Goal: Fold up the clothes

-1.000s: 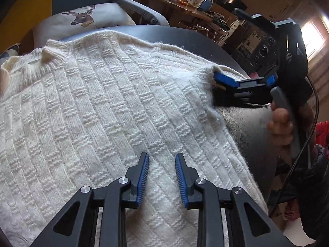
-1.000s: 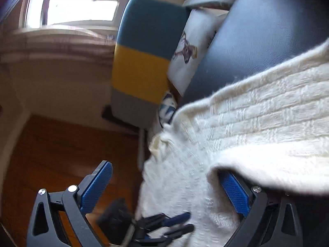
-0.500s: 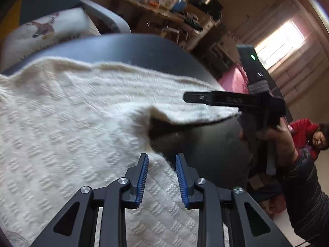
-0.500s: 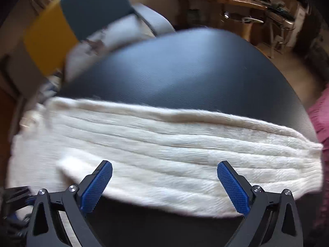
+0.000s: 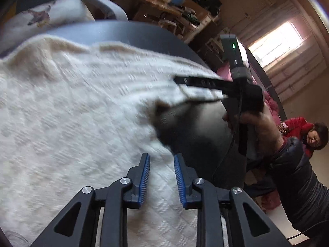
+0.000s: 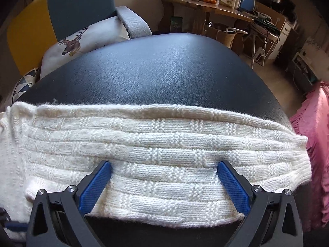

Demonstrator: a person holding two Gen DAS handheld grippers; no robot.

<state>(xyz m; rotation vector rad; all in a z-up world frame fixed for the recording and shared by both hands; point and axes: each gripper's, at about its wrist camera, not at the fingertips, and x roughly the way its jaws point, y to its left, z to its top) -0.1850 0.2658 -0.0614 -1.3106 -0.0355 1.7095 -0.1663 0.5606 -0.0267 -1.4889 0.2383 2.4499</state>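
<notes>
A cream knitted sweater (image 5: 78,111) lies on a black leather surface (image 6: 160,70). Its sleeve (image 6: 164,144) stretches sideways across the right wrist view. My right gripper (image 6: 163,182) is wide open, its blue pads resting on either side of the sleeve's lower part, not closed on it. In the left wrist view it (image 5: 197,82) hovers over the sleeve end. My left gripper (image 5: 161,175) is partly open and empty, just above the sweater's body near its right edge.
A chair with a deer cushion (image 6: 82,39) stands behind the surface. A cluttered wooden table (image 6: 207,6) is at the back. Pink fabric (image 6: 314,135) lies at the right. A person in red (image 5: 308,135) sits at the right.
My right gripper swung from the sweater's edge to face along the surface, and the sleeve now lies spread out flat. My left gripper shifted right toward the sweater's edge.
</notes>
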